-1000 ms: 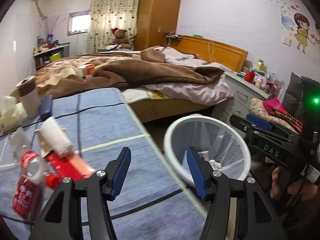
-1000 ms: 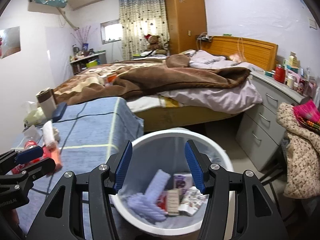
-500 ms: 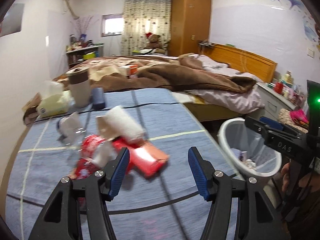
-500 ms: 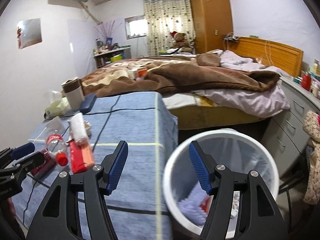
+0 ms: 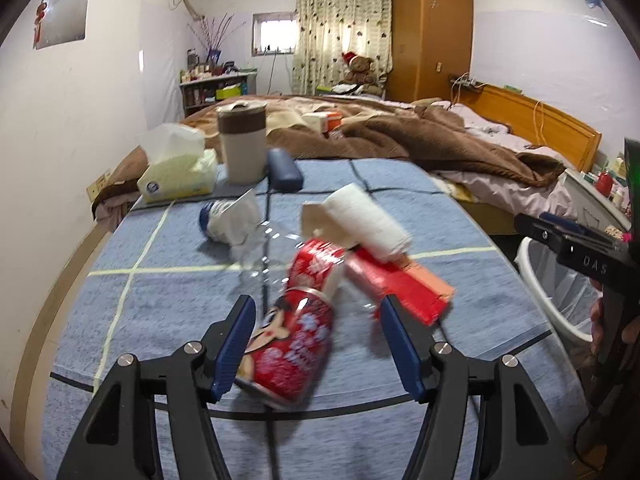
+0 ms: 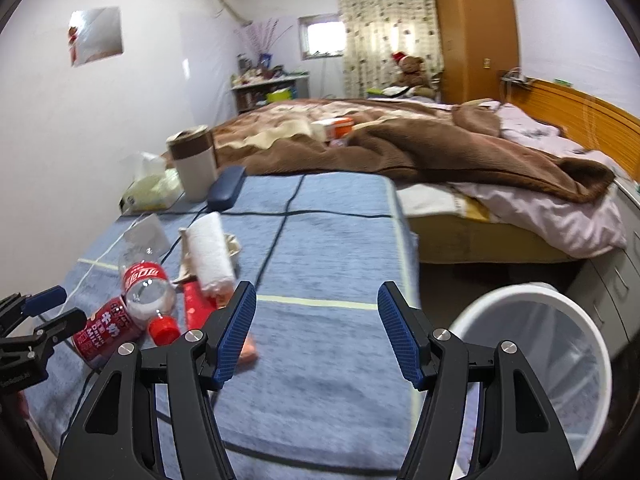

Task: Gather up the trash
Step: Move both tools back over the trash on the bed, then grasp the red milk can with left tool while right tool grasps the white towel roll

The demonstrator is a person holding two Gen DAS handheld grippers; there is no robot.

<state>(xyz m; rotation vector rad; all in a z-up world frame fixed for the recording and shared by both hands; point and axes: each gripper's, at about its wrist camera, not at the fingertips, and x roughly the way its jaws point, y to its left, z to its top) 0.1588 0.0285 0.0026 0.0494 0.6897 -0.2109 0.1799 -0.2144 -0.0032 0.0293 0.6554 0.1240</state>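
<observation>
A pile of trash lies on the blue-clothed table (image 5: 168,304): a red drink can (image 5: 292,344), a clear bottle with a red label (image 5: 316,264), a red box (image 5: 396,284) and a white paper roll (image 5: 368,220). My left gripper (image 5: 318,340) hovers low over the can with its jaws opening. The can lies between them, nearer the left pad, and neither pad presses on it. My right gripper (image 6: 318,332) is open and empty above bare cloth, right of the can (image 6: 104,332), bottle (image 6: 148,292) and roll (image 6: 210,252). The white bin (image 6: 540,340) stands off the table's right edge.
At the table's far end are a tissue pack (image 5: 176,176), a brown-banded cup (image 5: 242,144), a dark blue case (image 5: 284,174) and a blue-capped bottle (image 5: 224,220). A bed with brown blankets (image 6: 420,148) lies behind. Drawers (image 6: 616,280) stand beyond the bin.
Both grippers swung left, away from the bin and over the table. The left one came up to the red can. Both sets of jaws stand wider.
</observation>
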